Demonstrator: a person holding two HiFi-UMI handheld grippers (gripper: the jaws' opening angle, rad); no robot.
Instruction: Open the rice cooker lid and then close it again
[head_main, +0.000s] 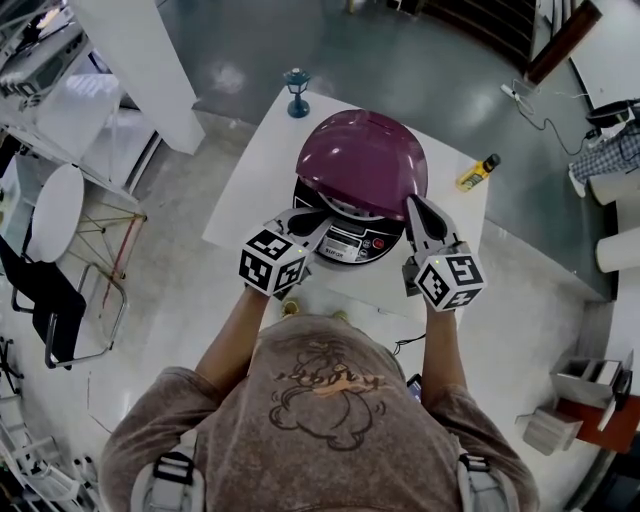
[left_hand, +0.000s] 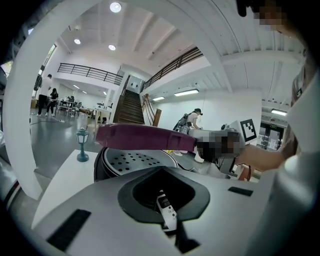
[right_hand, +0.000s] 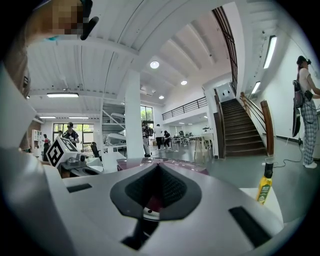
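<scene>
The rice cooker (head_main: 350, 245) stands on a white table (head_main: 255, 195), its purple lid (head_main: 362, 160) raised partway. In the left gripper view the lid (left_hand: 145, 137) hangs above the perforated inner plate (left_hand: 131, 160). My right gripper (head_main: 412, 206) is shut, its tips at the lid's right front edge; in the right gripper view the lid (right_hand: 172, 164) lies just past the jaws (right_hand: 159, 167). My left gripper (head_main: 312, 222) is shut at the cooker's front left, touching or just short of the body below the lid. It holds nothing.
A small teal lantern ornament (head_main: 297, 93) stands at the table's far left corner. A yellow bottle (head_main: 478, 172) lies near the right edge. A white round-backed chair (head_main: 55, 215) and a black chair stand on the floor to the left. People walk far off in the hall.
</scene>
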